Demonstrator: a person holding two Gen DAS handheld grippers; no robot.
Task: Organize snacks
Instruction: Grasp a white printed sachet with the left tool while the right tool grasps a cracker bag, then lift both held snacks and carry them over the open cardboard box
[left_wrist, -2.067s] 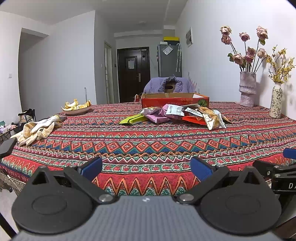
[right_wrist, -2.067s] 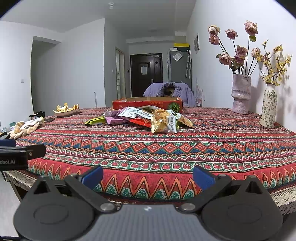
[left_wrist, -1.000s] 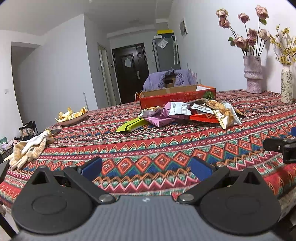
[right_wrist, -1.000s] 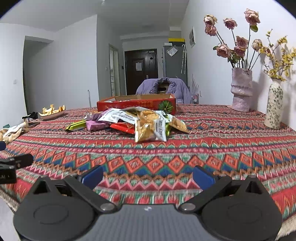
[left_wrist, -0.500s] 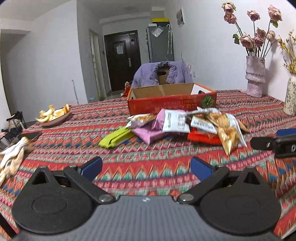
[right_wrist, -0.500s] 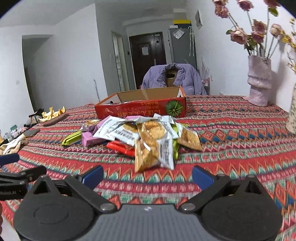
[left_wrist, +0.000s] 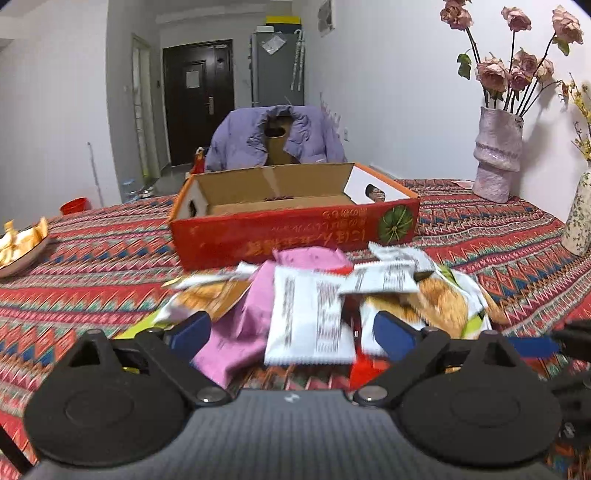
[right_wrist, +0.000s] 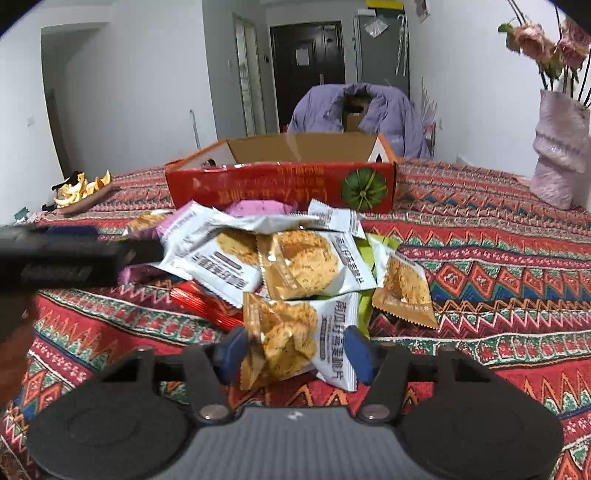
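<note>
Counts, left to right: 1 dish of peel (right_wrist: 83, 192) at the far left of the counter (right_wrist: 498, 266), 1 red cardboard box (right_wrist: 280, 184), open on top and holding nothing that shows, 1 heap of snack packets in front of it, and 2 vases at the right edge in the left wrist view, the pink vase (left_wrist: 496, 158) w/ dried roses and a speckled vase (left_wrist: 580, 221). The heap can't be counted exactly because the packets overlap; in the right wrist view abt 5 white-and-tan biscuit packets show, plus 1 red packet (right_wrist: 207, 306), pink ones and a green edge. Left claw (left_wrist: 291, 334): jaws have just been closing a bit but stand wide, released, w/ a white packet (left_wrist: 308, 321) and a pink packet (left_wrist: 240, 328) lying betw. the fingers; neither pad presses on them as far as the blur allows. Right claw (right_wrist: 293, 352): jaws have just been closing, now abt half open, straddling the nearest biscuit packet (right_wrist: 295, 339) at the front of the heap. Its pads sit just beside the packet's two edges; can't tell whether they clamp it. The packet lies on the counter. The left claw's dark finger shows at the left of the right wrist view, beside the heap.
</note>
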